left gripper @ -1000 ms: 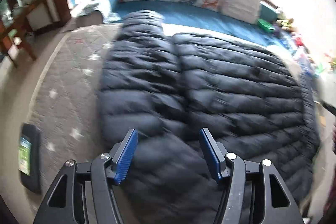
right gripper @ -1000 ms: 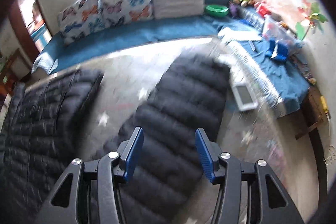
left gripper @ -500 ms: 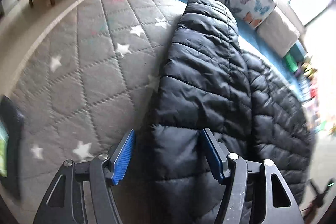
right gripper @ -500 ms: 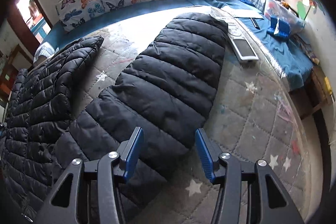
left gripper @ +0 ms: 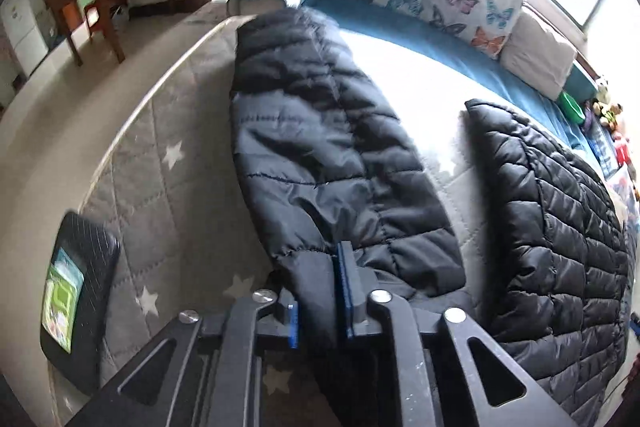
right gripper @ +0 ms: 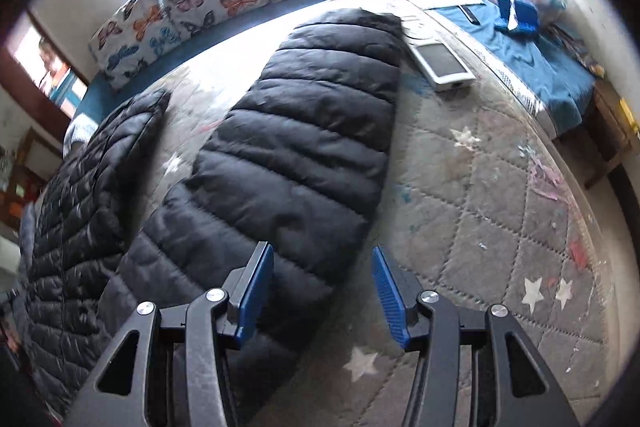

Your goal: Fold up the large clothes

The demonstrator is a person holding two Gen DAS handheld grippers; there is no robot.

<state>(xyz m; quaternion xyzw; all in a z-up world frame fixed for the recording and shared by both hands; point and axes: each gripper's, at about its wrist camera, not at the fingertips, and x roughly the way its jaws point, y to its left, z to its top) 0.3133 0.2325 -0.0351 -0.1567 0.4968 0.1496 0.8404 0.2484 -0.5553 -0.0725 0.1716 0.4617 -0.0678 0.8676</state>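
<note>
A: Since a sec ago the left gripper (left gripper: 320, 291) has gone from gaping over the black puffer jacket (left gripper: 560, 247) to closing on the left sleeve (left gripper: 320, 155) cuff, fabric betw pads.

B: Right gripper (right gripper: 320, 295)?

A: Jaws apart, hovering over right sleeve (right gripper: 296, 155), on the grey star mattress (right gripper: 500, 187) beside the jacket's body.

B: Risk?

A: Slick shell's probably slipping if the pinch is shallow.
</note>
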